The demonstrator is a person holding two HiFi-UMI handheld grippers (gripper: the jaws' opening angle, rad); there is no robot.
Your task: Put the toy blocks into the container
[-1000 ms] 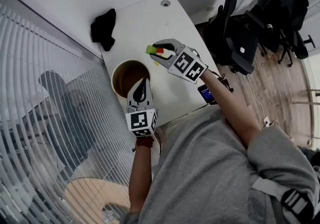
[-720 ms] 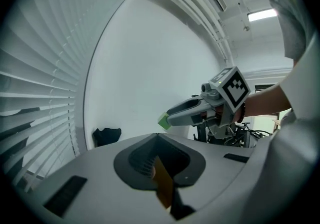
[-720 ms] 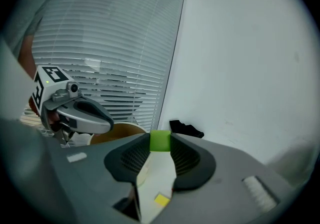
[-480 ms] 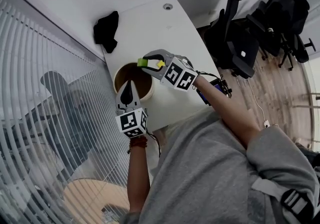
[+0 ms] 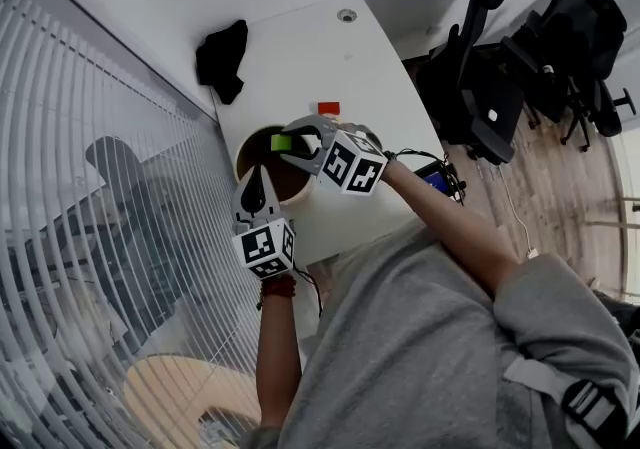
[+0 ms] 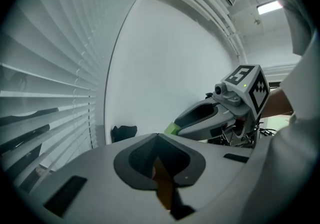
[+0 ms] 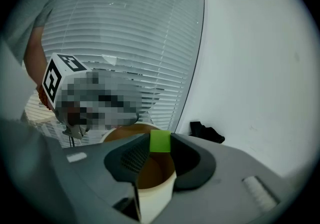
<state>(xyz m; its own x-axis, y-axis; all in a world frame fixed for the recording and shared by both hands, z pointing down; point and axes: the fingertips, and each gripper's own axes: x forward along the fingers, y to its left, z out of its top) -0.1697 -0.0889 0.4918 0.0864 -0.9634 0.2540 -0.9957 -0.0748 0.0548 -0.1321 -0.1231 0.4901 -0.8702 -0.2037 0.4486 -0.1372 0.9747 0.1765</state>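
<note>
blk cloth point(image 5: 226, 59) on wht desk point(image 5: 360, 87), office chairs point(image 5: 492, 87), blinds point(image 5: 90, 127)

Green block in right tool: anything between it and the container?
Nothing visible: the green block sits in the right tool over the open container; the left tool grips its rim, off to the side.

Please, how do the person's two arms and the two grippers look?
The left gripper and the right gripper each have a light grey body, dark jaw pads and a white cube with black square markers. Dark cables hang under the right one. The person wears a grey top and a red wristband on the left arm.
</note>
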